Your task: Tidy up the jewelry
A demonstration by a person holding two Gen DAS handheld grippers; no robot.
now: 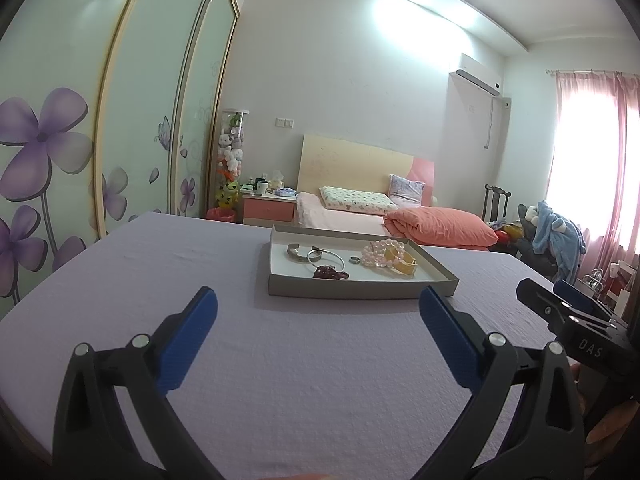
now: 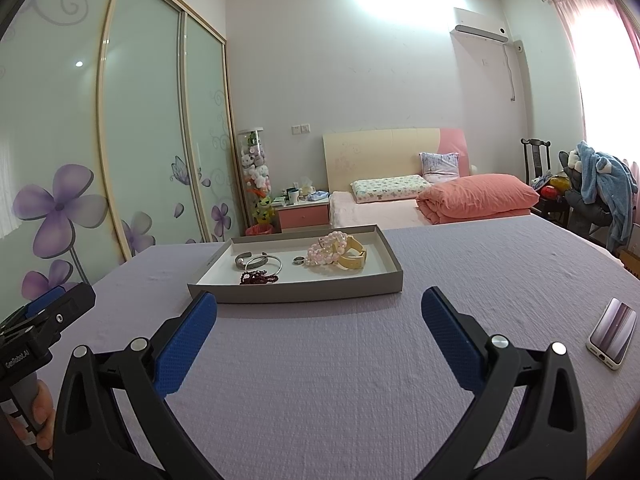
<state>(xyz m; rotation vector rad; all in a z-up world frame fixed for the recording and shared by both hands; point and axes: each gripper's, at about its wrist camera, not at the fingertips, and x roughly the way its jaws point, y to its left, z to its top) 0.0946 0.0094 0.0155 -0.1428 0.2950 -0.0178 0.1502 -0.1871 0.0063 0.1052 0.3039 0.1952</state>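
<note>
Bare cloth [image 2: 320,360] before tray [image 2: 296,292]; phone [image 2: 612,332] rightward.

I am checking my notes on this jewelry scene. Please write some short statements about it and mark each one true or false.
1. All the jewelry lies inside the grey tray. True.
2. The left claw grips a bracelet. False: it is open and holds nothing.
3. The pink bead bracelet touches the yellow bangle. True.
4. A phone lies in the tray. False: it lies on the purple cloth, to the right.
5. The right claw is open. True.
</note>
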